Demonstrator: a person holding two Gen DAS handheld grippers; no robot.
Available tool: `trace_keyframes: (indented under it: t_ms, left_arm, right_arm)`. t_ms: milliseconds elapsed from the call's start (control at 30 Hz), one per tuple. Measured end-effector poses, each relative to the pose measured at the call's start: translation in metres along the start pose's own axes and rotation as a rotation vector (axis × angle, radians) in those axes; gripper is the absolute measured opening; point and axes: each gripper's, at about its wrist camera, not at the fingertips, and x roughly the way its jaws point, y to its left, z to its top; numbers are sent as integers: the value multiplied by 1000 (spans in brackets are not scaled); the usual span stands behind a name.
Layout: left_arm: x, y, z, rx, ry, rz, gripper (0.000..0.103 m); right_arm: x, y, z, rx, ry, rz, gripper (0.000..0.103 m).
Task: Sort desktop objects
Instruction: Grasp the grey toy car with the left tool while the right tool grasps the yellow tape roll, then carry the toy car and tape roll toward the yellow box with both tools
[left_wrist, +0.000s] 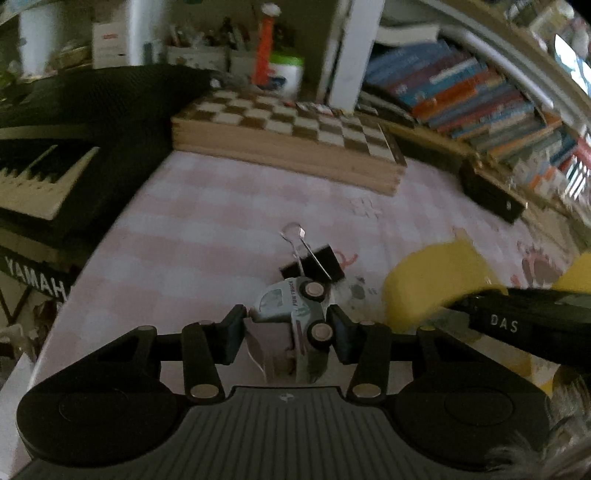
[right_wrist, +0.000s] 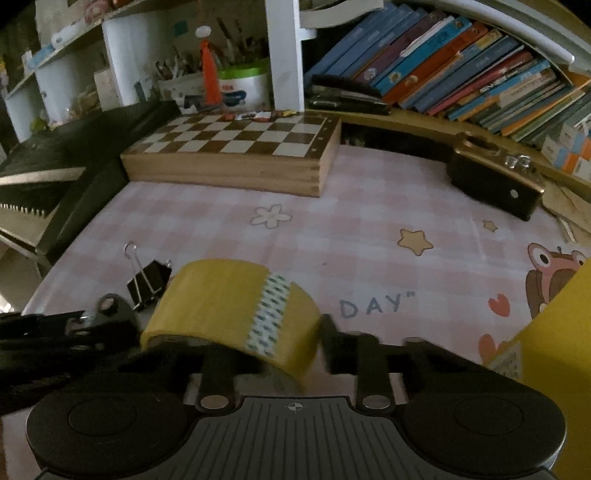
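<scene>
Left wrist view shows my left gripper (left_wrist: 288, 325) pinching a small white toy truck (left_wrist: 291, 314) lettered "FUN TRUCK", tipped on its side with 2 wheels facing right, both pads against it. Just beyond the truck a black binder clip (left_wrist: 314, 264) lies on the pink checked tablecloth (left_wrist: 207, 229), its wire handles pointing far-left. To the right, my other gripper's black body reaches in across a yellow roll of tape (left_wrist: 432, 280).

Right wrist view has my right gripper (right_wrist: 273, 350) on that yellow tape roll (right_wrist: 229, 314): the right finger (right_wrist: 332, 343) presses the outer face, the left one is hidden, apparently inside the roll, so the jaws pinch its wall. The binder clip (right_wrist: 147, 284) lies just left of the roll. Farther off, a wooden chessboard box (right_wrist: 236, 155) lies near the back, with books (right_wrist: 461, 66) shelved to the far right.
</scene>
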Motion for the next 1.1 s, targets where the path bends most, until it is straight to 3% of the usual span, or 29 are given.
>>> trace_keyframes:
  t_ms: [333, 467, 1100]
  left_arm:
    - [-50, 18, 6, -99, -96, -60, 42]
    - [-68, 22, 1, -124, -125, -99, 42]
    - [-150, 55, -45, -179, -148, -266, 42]
  right_arm:
    - [-38, -3, 14, 4, -108, 68, 13]
    - [-51, -1, 12, 28, -104, 77, 13]
    - [-137, 16, -60, 63, -72, 55, 13]
